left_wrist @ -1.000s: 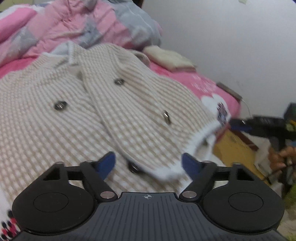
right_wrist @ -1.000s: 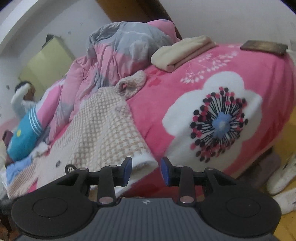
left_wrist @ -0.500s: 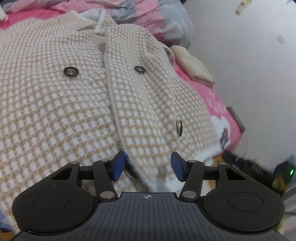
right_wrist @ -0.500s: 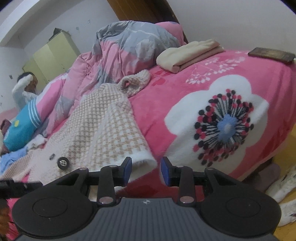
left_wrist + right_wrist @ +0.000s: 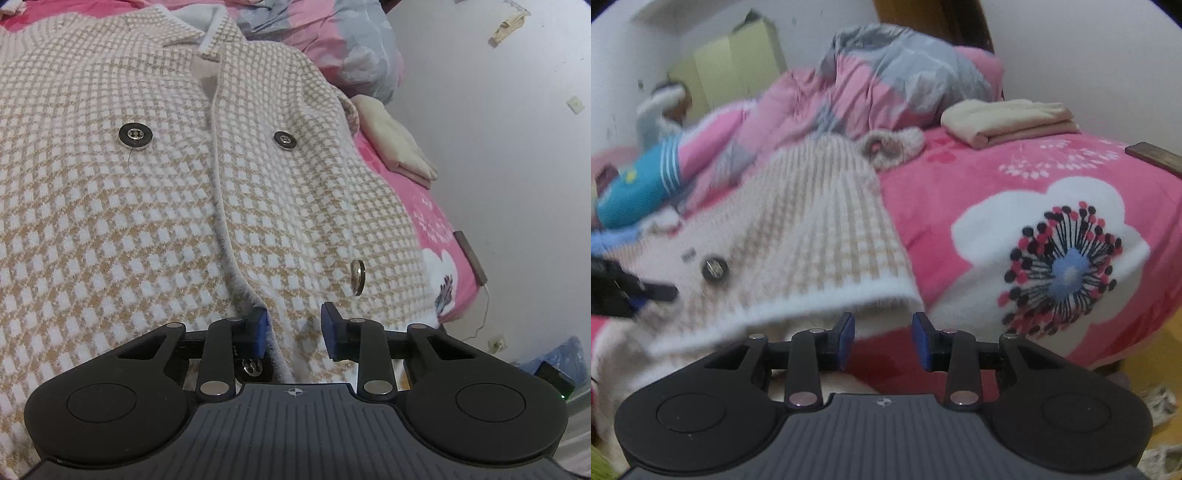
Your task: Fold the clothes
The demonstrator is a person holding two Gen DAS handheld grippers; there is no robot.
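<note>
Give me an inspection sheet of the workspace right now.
Surface: bed with a pink flowered blanket.
Job's things: checked jacket spread flat, buttons up; its hem hangs at the bed edge.
Clutter: folded cream cloth, bunched quilt, dark flat object.
Grippers: left claw around the jacket's front edge, not clamped; right claw open just below the hem.
Cables: thin white wire at the wall.
Surroundings: white wall, green cupboard, person lying on the bed.

Close wrist views (shared coat)
</note>
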